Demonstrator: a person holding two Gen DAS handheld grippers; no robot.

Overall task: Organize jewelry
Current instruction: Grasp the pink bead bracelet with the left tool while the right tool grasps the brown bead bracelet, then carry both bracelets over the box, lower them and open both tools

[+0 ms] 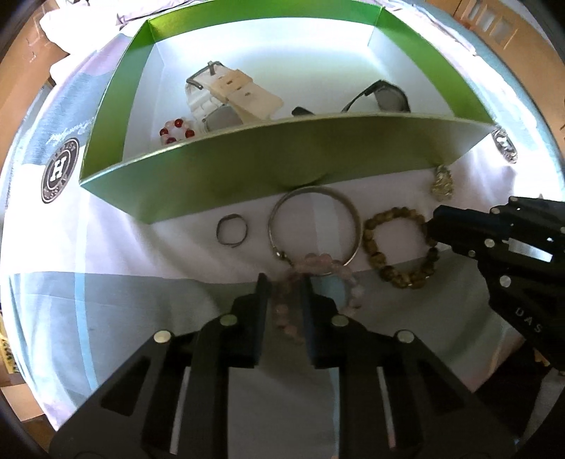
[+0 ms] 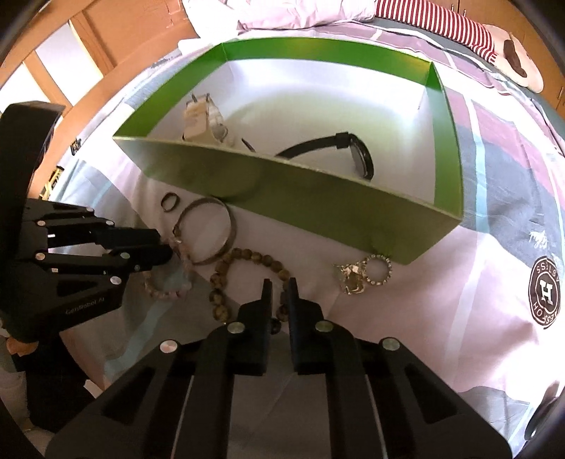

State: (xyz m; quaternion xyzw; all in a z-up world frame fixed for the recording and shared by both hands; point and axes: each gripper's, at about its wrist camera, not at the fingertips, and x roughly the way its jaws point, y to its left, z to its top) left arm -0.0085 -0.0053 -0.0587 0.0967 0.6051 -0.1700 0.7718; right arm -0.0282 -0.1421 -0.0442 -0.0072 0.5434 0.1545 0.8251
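A green box [image 1: 247, 166] [image 2: 317, 197] lies on the bedsheet and holds a white watch [image 1: 226, 95] [image 2: 203, 120], a black watch [image 1: 385, 97] [image 2: 353, 151] and a red-and-white bead ring [image 1: 175, 131]. In front of it lie a small ring [image 1: 231, 229] [image 2: 170, 202], a silver bangle [image 1: 314, 226] [image 2: 208, 234], a brown bead bracelet [image 1: 400, 247] [image 2: 243, 279] and a gold brooch [image 1: 442, 183] [image 2: 353, 277]. My left gripper [image 1: 285, 282] [image 2: 169, 250] is shut on a pink bead bracelet [image 1: 317, 272] [image 2: 178, 279]. My right gripper [image 2: 278, 286] [image 1: 432, 226] is shut on the brown bead bracelet.
A crystal ring [image 2: 378, 269] lies beside the brooch at the box's right corner. The sheet carries round H logos [image 1: 58, 169] [image 2: 545, 293]. A striped plush [image 2: 459, 28] and rumpled bedding [image 2: 282, 14] lie beyond the box. Wooden furniture [image 2: 116, 42] stands at the left.
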